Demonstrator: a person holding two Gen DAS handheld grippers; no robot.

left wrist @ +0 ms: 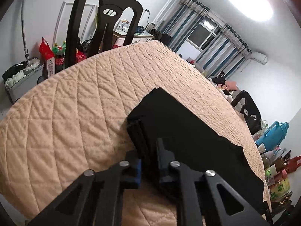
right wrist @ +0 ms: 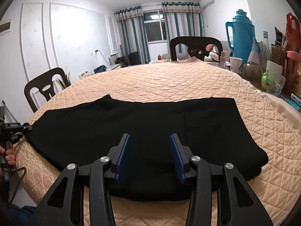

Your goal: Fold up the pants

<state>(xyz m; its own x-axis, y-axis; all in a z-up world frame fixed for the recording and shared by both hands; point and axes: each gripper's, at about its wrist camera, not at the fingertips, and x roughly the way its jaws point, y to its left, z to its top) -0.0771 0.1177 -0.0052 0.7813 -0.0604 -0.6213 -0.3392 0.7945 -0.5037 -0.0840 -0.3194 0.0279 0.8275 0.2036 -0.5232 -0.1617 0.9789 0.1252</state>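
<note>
Black pants (right wrist: 131, 130) lie flat across the quilted beige table cover (right wrist: 169, 82), legs folded together, waist end to the right. My right gripper (right wrist: 149, 141) is open and empty, hovering over the pants' near edge at their middle. My left gripper (left wrist: 148, 150) is shut on the pants' leg end (left wrist: 139, 131), gripping the stacked cuffs at the table's left edge. It also shows in the right wrist view (right wrist: 26, 127), at the pants' far left tip. In the left wrist view the pants (left wrist: 188, 131) stretch away to the right.
A blue thermos (right wrist: 240, 37), a paper cup (right wrist: 235, 62), jars and bottles crowd the table's right side. Dark chairs stand at the far side (right wrist: 195, 47) and at the left (right wrist: 45, 88). Soda bottles (left wrist: 59, 54) and a bin (left wrist: 20, 79) sit on the floor beyond the table.
</note>
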